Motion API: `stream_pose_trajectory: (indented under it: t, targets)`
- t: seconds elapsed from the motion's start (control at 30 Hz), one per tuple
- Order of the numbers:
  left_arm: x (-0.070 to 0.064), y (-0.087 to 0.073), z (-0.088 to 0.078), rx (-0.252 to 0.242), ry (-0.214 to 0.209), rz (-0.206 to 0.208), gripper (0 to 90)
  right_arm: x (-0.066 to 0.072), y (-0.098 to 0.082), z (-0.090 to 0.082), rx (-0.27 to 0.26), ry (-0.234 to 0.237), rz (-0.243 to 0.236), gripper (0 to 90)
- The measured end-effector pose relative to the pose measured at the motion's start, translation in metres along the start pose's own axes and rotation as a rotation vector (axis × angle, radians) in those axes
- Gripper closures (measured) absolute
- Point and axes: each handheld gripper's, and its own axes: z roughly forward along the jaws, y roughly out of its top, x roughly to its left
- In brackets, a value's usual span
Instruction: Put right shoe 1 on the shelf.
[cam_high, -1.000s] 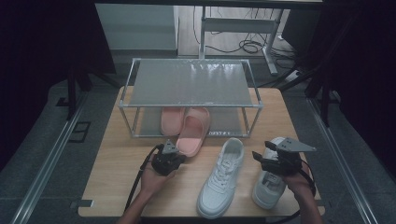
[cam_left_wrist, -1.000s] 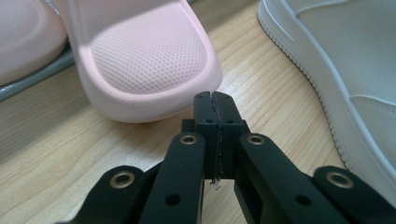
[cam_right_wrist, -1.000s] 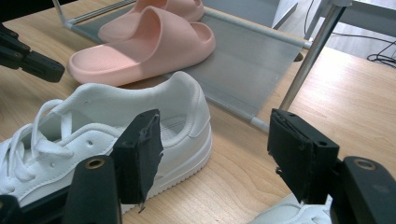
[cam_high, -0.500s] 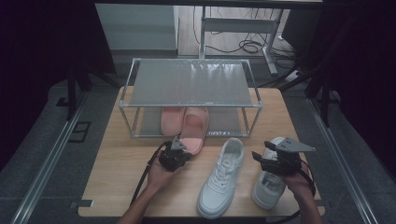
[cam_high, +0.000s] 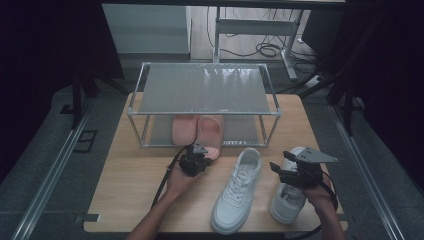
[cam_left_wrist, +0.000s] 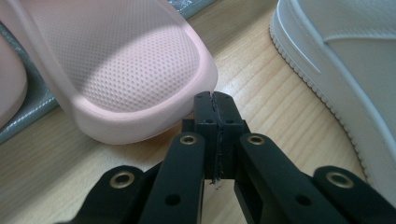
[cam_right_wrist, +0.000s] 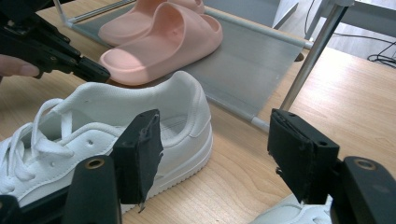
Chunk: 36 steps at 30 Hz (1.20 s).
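Note:
Two pink slippers lie side by side on the lower shelf of a metal rack (cam_high: 205, 87). The right slipper (cam_high: 211, 134) (cam_left_wrist: 126, 70) sticks out over the shelf's front edge. My left gripper (cam_high: 201, 151) (cam_left_wrist: 215, 100) is shut with nothing in it. Its tips are right at this slipper's heel, and I cannot tell if they touch. A white sneaker (cam_high: 236, 192) (cam_right_wrist: 116, 126) lies on the wooden table between the hands. My right gripper (cam_high: 276, 168) (cam_right_wrist: 217, 149) stands open above a second white sneaker (cam_high: 286, 197), facing the first sneaker's heel.
The left pink slipper (cam_high: 181, 129) lies fully on the shelf. The rack's grey top shelf and its posts (cam_right_wrist: 306, 56) stand over the slippers. The wooden table (cam_high: 130, 185) has bare surface at the left. Cables trail from both grippers toward the person.
My left gripper has moved forward and right, from the bare table up to the right pink slipper's heel. The right gripper and both sneakers have stayed put.

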Motion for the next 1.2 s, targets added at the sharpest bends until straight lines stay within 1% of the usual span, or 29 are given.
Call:
stream_pose_trajectory:
  t: [0.37,0.43,0.47,0.7,0.73,0.9,0.97,1.0,1.07,1.1,1.13,1.17,1.2]
  targets:
    - [0.006,0.006,0.006,0.004,0.015,-0.015,90.0,0.0,0.0,-0.001,-0.002,0.0,-0.001,35.3]
    - [0.008,0.009,0.009,0.006,0.017,-0.02,90.0,0.0,0.0,0.0,-0.002,0.001,-0.001,35.3]
    - [0.01,0.01,0.011,0.002,0.017,-0.033,90.0,0.0,0.0,0.0,-0.001,0.0,-0.001,35.3]
    - [0.018,0.012,0.014,-0.002,0.03,-0.051,90.0,-0.001,0.0,-0.001,-0.005,0.0,0.001,35.3]
    - [0.019,0.013,0.015,-0.007,0.034,-0.06,90.0,-0.001,0.0,-0.001,-0.002,-0.001,0.002,35.3]
    - [0.022,0.017,0.018,-0.001,0.045,-0.06,90.0,-0.001,0.0,-0.001,-0.003,0.001,0.0,35.3]
    - [0.024,0.019,0.021,-0.001,0.048,-0.068,90.0,-0.001,0.0,-0.001,-0.003,0.0,0.0,35.3]
    - [0.027,0.021,0.023,0.001,0.044,-0.061,90.0,-0.001,0.0,-0.001,-0.006,0.0,0.002,35.3]
    - [0.028,0.022,0.024,-0.005,0.045,-0.067,90.0,-0.001,0.0,-0.001,-0.005,-0.001,0.002,35.3]
    - [0.03,0.022,0.025,-0.011,0.037,-0.086,90.0,-0.002,0.0,-0.001,-0.003,-0.002,0.004,35.4]
    - [0.03,0.022,0.025,-0.011,0.037,-0.086,90.0,-0.002,0.0,-0.001,-0.002,-0.002,0.004,35.3]
    - [0.032,0.021,0.026,-0.018,0.028,-0.098,90.0,-0.002,0.0,-0.001,-0.002,-0.001,0.002,35.3]
    - [0.033,0.021,0.026,-0.02,0.03,-0.108,90.0,-0.001,0.0,-0.001,-0.002,0.0,0.001,35.3]
